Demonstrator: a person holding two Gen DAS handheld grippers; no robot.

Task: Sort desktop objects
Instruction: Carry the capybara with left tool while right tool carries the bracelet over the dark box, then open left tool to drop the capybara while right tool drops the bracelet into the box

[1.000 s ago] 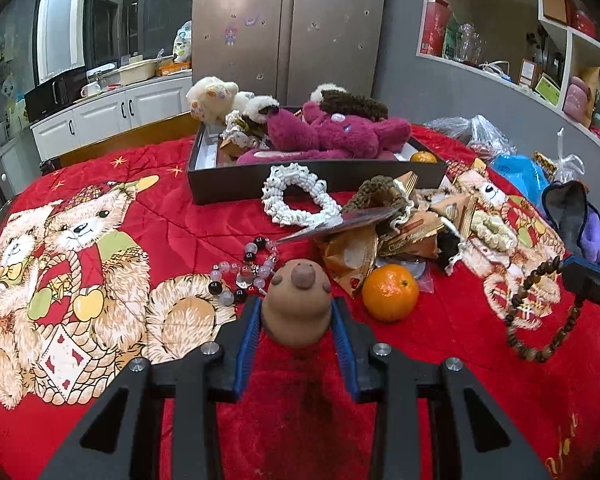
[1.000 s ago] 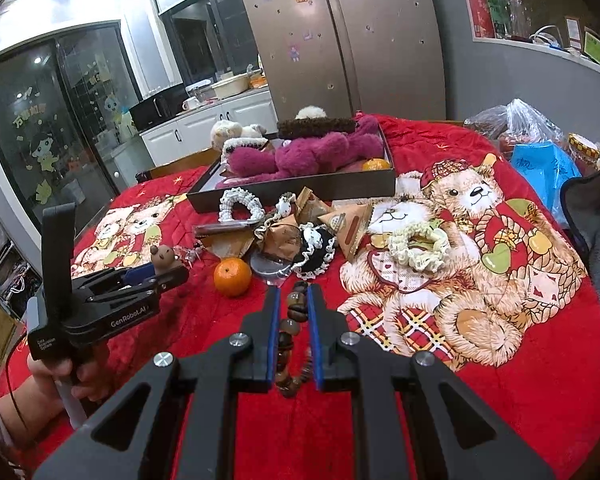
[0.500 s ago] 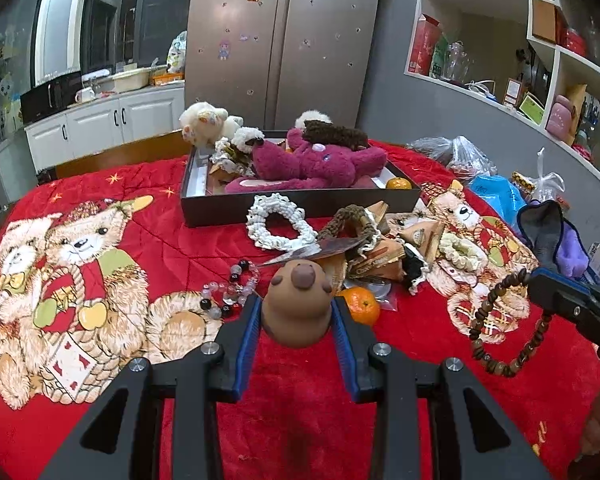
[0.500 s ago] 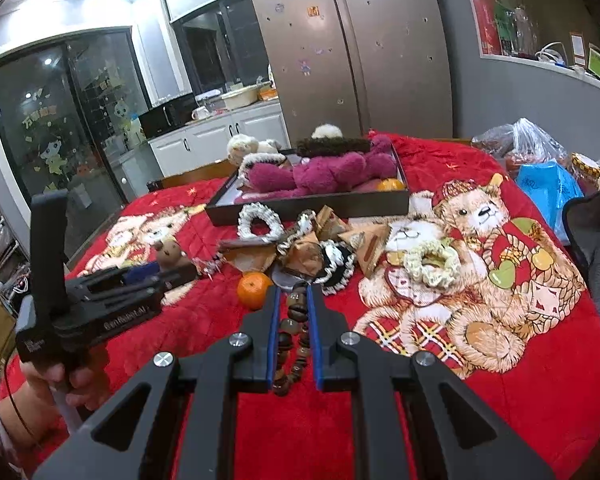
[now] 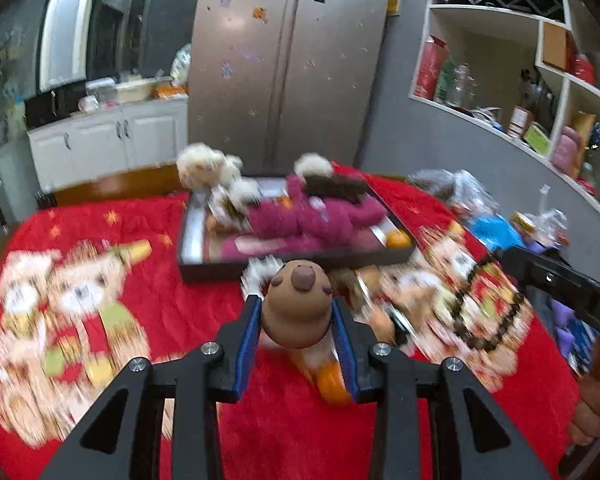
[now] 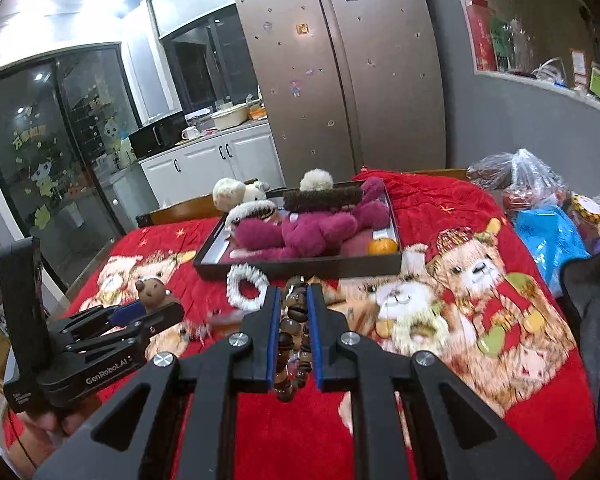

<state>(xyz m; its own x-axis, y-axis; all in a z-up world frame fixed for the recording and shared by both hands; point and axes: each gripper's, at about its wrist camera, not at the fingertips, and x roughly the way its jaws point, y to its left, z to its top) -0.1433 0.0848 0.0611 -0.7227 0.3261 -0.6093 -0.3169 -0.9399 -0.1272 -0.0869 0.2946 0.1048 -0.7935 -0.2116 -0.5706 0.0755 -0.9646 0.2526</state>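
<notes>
The left gripper (image 5: 297, 322) is clamped on a brown capybara figurine (image 5: 296, 309), carried upright above the red bear-print cloth (image 5: 180, 312) covering the desk. The right gripper (image 6: 293, 330) is clenched on a brown bead bracelet (image 6: 294, 334), whose loop hangs down between the blue pads.

The relation that matters is the black tray (image 6: 300, 270): it lies straight ahead of both grippers, its long axis running left to right across their line of approach, its near wall facing them. In the right wrist view the right gripper looks a little nearer to that wall; the left gripper sits off to its left and further back. Judging by the load in each, a forward carry and release into the tray probably comes next.

Counts, as far as visible: one tray, already holding one magenta plush bear (image 6: 300, 230), one cream plush (image 6: 230, 192), one dark brush-like plush and one tangerine (image 6: 382, 246). On the cloth before the tray lie one white bead bracelet (image 6: 246, 286) and a second tangerine (image 5: 332, 382); the rest is too blurred to count.
</notes>
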